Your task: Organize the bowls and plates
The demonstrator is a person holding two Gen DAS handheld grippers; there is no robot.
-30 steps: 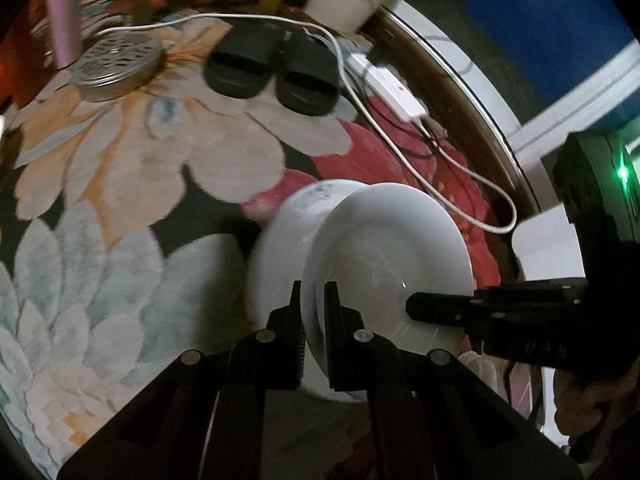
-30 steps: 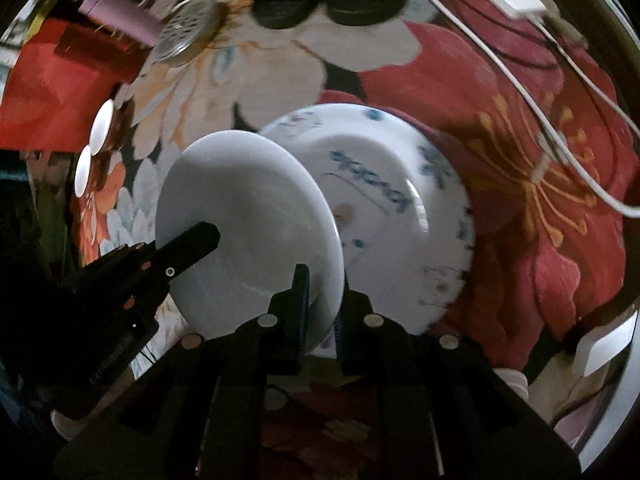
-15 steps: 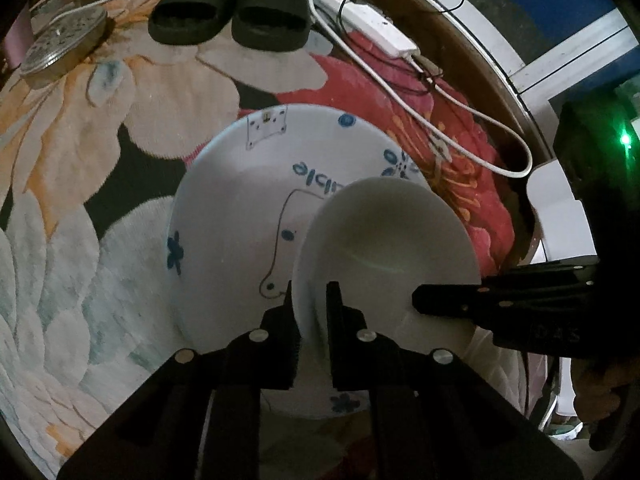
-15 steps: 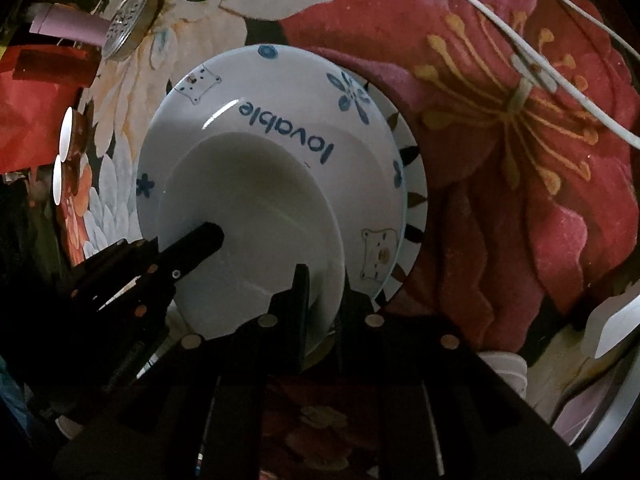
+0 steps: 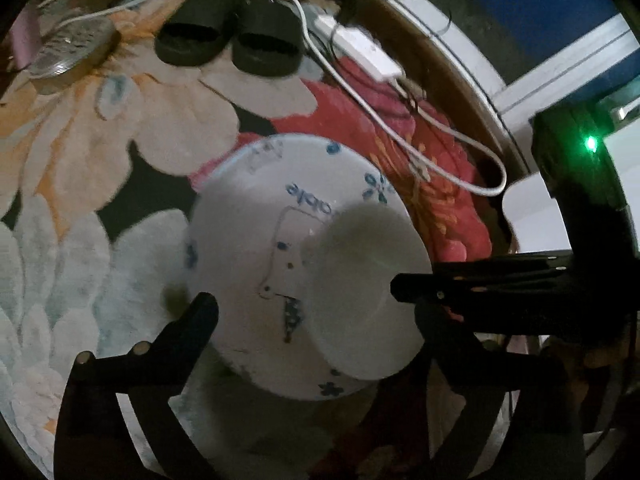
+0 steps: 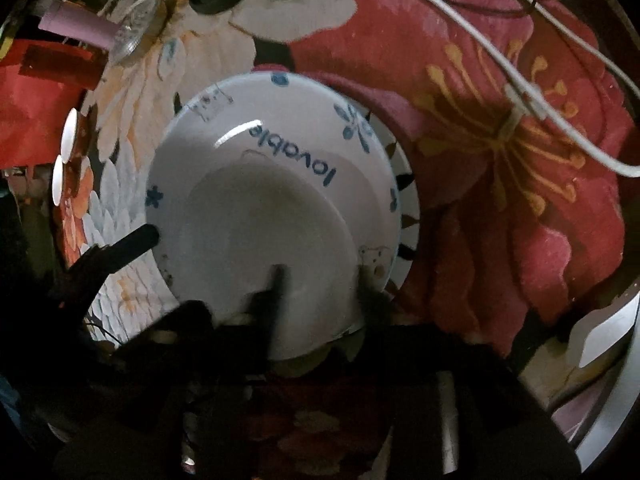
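Observation:
A plain white bowl (image 5: 364, 296) rests inside a larger white bowl with blue flowers and the word "lovable" (image 5: 248, 240). The stack stands on a floral carpet; a plate with a dark-marked rim (image 6: 408, 216) lies underneath. My left gripper (image 5: 320, 312) is open, its fingers spread on either side of the bowls. My right gripper (image 6: 320, 276) is open too, blurred, with one finger over the white bowl (image 6: 260, 224) and one outside the big bowl (image 6: 280, 128). The right gripper's fingers (image 5: 460, 284) also show in the left wrist view.
Black slippers (image 5: 228, 40) lie at the far side of the carpet. A white cable (image 5: 400, 116) and power strip (image 5: 360, 48) run along the right edge. A round metal lid (image 5: 68, 56) and a pink bottle (image 6: 76, 26) lie at the far left.
Both grippers have opened and let go of the white bowl, which now rests inside the "lovable" bowl. Both grippers have drawn back a little.

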